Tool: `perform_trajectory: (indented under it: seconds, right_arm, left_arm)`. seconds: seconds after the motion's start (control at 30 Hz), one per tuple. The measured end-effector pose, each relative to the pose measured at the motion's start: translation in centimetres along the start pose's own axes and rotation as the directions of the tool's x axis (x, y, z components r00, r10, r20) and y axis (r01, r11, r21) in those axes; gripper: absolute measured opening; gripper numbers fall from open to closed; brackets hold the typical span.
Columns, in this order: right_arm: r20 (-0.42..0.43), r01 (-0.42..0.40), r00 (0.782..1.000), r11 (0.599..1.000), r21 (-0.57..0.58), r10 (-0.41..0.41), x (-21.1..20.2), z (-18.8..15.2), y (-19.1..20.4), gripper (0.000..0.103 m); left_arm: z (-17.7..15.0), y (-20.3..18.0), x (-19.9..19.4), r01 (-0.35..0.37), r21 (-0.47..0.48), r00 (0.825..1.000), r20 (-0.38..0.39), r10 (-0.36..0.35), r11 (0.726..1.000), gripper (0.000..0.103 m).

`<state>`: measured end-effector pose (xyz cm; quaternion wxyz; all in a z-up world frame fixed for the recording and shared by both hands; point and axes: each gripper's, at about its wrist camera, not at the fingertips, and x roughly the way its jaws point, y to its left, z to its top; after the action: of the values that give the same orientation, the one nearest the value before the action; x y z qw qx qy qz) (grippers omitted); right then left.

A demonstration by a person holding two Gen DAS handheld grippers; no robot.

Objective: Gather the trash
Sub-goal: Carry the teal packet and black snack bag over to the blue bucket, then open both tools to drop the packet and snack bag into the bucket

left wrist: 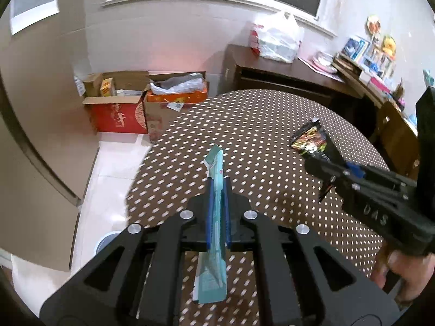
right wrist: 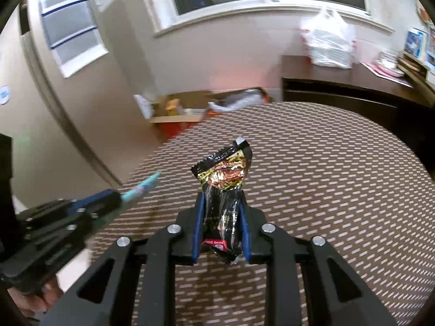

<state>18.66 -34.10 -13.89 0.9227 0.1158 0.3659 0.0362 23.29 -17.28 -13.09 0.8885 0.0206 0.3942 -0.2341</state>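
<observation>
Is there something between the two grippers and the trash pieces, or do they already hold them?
Nothing stands between. The left gripper is shut on the teal wrapper, and the right gripper is shut on the black snack packet, both lifted above the dotted table.

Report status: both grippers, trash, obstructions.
Left gripper shut on teal wrapper. Right gripper shut on black snack packet. Both held over dotted tablecloth. Nothing in the way.
</observation>
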Motion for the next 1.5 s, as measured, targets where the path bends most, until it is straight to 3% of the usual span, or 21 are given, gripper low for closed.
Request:
perform_trajectory:
  seconds: [0.33,0.8,1.03,1.23,1.33,1.37,1.4,1.43,1.5]
  right_arm:
    - [-0.007,-0.139,0.990,0.990,-0.014,0.139,-0.2,-1.4,8.7,0.023]
    - [-0.102,-0.309,0.949,0.944,-0.116,0.298,4.8,-3.5,23.2,0.023]
    - [-0.126,-0.337,0.937,0.937,-0.093,0.325,7.7,-4.6,25.3,0.023]
    - [-0.104,-0.320,0.945,0.944,-0.085,0.311,9.3,-4.6,25.1,0.023]
    - [-0.098,-0.309,0.948,0.948,-0.075,0.302,10.1,-4.4,24.7,0.023]
    - [-0.100,-0.306,0.949,0.950,-0.069,0.299,10.5,-4.3,24.6,0.023]
    - [-0.102,-0.304,0.950,0.950,-0.069,0.296,10.7,-4.4,24.5,0.023]
    - [-0.106,-0.302,0.950,0.951,-0.069,0.294,10.9,-4.4,24.4,0.023]
    - [-0.112,-0.302,0.949,0.951,-0.066,0.293,11.3,-4.6,24.4,0.023]
  left_arm:
    - [-2.9,6.0,-5.0,0.000,-0.104,0.999,0.048,0.005,0.995,0.007]
    - [-7.5,17.7,-9.7,-0.102,-0.268,0.990,0.069,0.125,0.958,0.007]
    - [-9.4,22.1,-8.7,-0.139,-0.320,0.988,0.025,0.154,0.937,0.007]
    - [-9.5,24.4,-6.4,-0.158,-0.351,0.986,-0.016,0.163,0.923,0.007]
    - [-9.2,25.4,-5.0,-0.171,-0.392,0.985,-0.051,0.164,0.904,0.013]
    - [-9.2,25.6,-4.8,-0.187,-0.395,0.982,-0.061,0.177,0.900,0.023]
    - [-9.2,25.9,-4.6,-0.199,-0.396,0.980,-0.066,0.189,0.896,0.043]
    - [-9.3,26.0,-4.6,-0.202,-0.399,0.979,-0.063,0.194,0.894,0.054]
    - [-9.6,26.0,-4.9,-0.206,-0.397,0.978,-0.049,0.204,0.894,0.059]
